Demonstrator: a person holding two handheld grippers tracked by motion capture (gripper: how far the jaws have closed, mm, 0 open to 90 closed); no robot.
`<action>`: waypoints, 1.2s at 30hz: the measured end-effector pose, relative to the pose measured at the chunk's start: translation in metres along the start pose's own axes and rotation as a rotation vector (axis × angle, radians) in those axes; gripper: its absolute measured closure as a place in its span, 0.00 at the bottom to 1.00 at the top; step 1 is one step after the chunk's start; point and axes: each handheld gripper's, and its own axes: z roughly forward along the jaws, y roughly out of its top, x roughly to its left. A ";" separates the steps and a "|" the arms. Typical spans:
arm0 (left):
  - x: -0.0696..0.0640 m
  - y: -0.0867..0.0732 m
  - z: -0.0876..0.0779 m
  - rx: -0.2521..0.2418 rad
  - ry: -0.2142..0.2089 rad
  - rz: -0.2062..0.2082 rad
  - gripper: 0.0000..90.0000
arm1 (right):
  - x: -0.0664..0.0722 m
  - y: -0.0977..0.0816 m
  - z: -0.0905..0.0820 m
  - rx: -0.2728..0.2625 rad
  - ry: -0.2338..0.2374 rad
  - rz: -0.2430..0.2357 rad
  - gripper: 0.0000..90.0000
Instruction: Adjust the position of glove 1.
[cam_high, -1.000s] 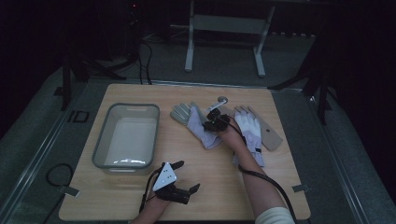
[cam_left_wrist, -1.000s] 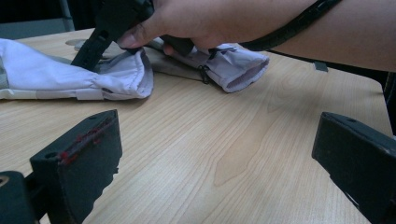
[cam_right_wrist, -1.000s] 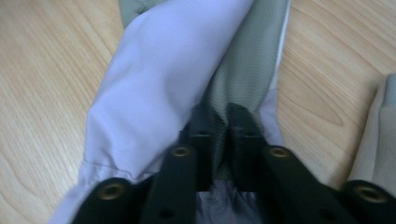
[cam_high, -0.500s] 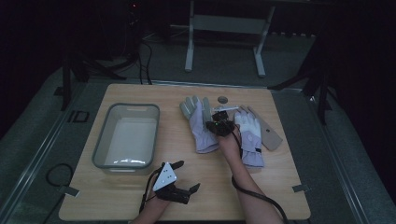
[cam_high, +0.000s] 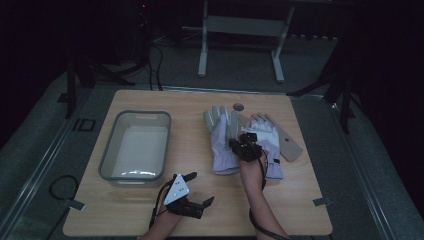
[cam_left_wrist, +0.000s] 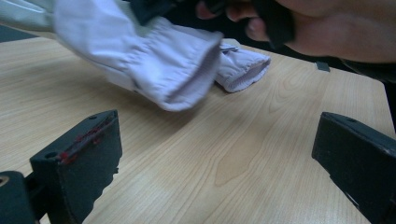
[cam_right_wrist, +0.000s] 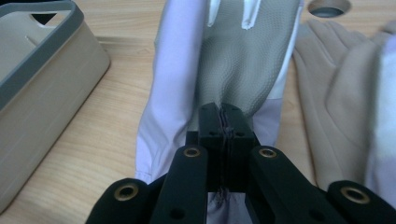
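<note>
A lavender work glove with a grey palm (cam_high: 220, 142) lies fingers-away at the table's middle. My right gripper (cam_high: 242, 143) is shut on it. In the right gripper view its jaws (cam_right_wrist: 223, 112) pinch a fold of the grey palm fabric (cam_right_wrist: 247, 51). The glove's cuff (cam_left_wrist: 163, 70) hangs a little off the wood in the left gripper view. A second lavender glove (cam_high: 270, 142) lies just right of it, cuff (cam_left_wrist: 243, 67) on the table. My left gripper (cam_high: 201, 188) rests near the front edge, open with nothing between its jaws (cam_left_wrist: 215, 133).
A grey-rimmed tub (cam_high: 107, 150) stands at the left, its wall (cam_right_wrist: 37, 93) close beside the held glove. A beige glove (cam_high: 290, 145) lies under the right one. A round hole (cam_high: 238, 106) sits in the wooden table (cam_high: 300, 200) beyond the gloves.
My right gripper has pulled back toward the person with the glove pinched in it. The glove has swung from slanting left to pointing straight away. The left gripper has stayed put.
</note>
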 end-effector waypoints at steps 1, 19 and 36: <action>0.000 0.000 0.000 0.000 0.000 0.000 0.02 | -0.001 -0.004 -0.003 -0.002 -0.001 0.003 0.98; 0.000 0.000 0.000 0.007 0.002 0.007 0.02 | -0.012 -0.047 0.028 0.082 -0.102 0.001 0.81; 0.000 0.000 0.000 0.007 0.004 0.004 0.02 | -0.023 -0.008 -0.007 0.059 -0.017 -0.189 0.61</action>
